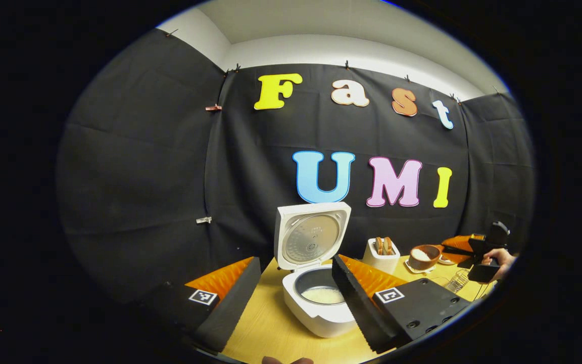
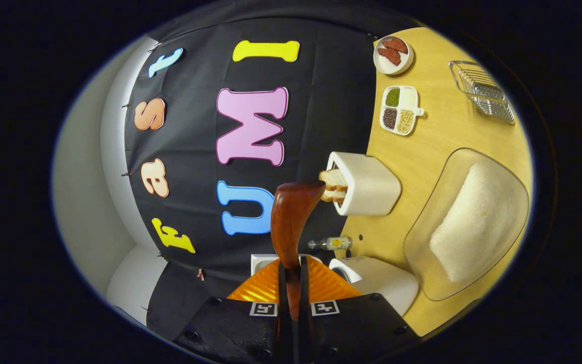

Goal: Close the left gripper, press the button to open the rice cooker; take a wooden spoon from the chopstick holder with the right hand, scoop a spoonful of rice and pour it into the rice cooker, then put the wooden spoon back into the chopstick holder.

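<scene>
Right gripper [image 2: 291, 283] jaws clamp wooden spoon [image 2: 291, 217], bowl rising at frame centre. Left gripper [image 1: 296, 288] jaws wide, framing open rice cooker [image 1: 316, 283].

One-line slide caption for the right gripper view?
Right gripper shut on the wooden spoon, view rolled sideways, toaster with bread and clear bowl of rice on the table beyond.

staged kitchen booth — rice cooker [image 1: 316, 298] | toaster [image 2: 367, 184] | wooden table [image 2: 447, 126] — cloth walls
</scene>
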